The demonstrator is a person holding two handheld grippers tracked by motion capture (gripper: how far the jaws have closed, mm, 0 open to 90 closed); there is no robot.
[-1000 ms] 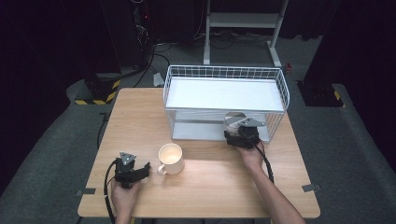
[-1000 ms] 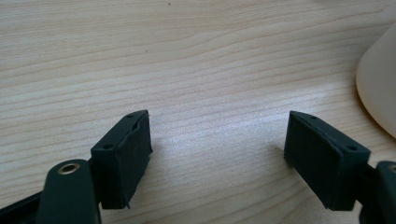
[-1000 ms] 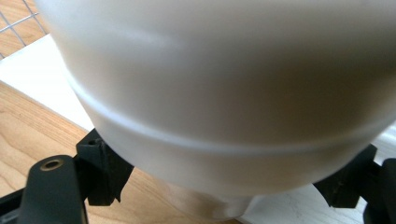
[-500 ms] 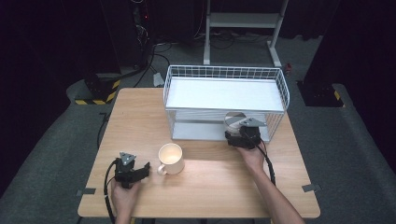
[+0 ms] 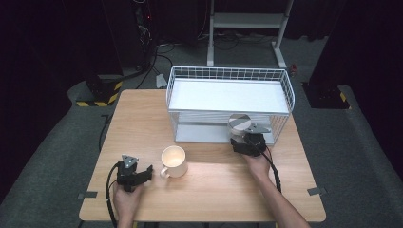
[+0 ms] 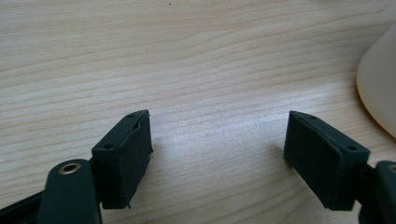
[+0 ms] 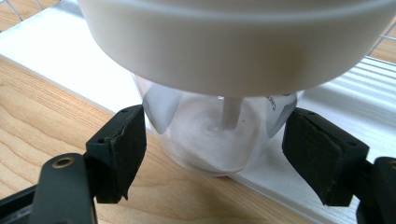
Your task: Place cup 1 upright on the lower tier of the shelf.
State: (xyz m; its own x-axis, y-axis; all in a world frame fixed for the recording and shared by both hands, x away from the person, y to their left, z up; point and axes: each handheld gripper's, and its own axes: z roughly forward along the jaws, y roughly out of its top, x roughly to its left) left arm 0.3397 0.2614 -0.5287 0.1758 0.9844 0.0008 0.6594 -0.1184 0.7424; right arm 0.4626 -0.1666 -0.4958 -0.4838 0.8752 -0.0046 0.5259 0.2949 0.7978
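Note:
A clear container [image 7: 201, 140] with a wide pale lid [image 7: 233, 42] stands at the front edge of the white wire rack's lower shelf [image 7: 56, 51]. My right gripper [image 7: 215, 135] has just been closing around it, and both pads now touch its clear wall. In the high view the round grey lid [image 5: 240, 122] sits just beyond the right gripper [image 5: 243, 136]. A cream mug [image 5: 173, 161] stands on the wooden table [image 5: 214, 190]. The left gripper [image 5: 148, 172] lies low beside the mug's handle, open, with bare wood between its jaws [image 6: 217, 135]; the mug's side [image 6: 380, 88] is off to the right.
The white wire rack [image 5: 228, 70] takes up the back middle of the table, and its top shelf is bare. Black cables trail from both grippers toward the near edge. Dark floor and stands surround the table.

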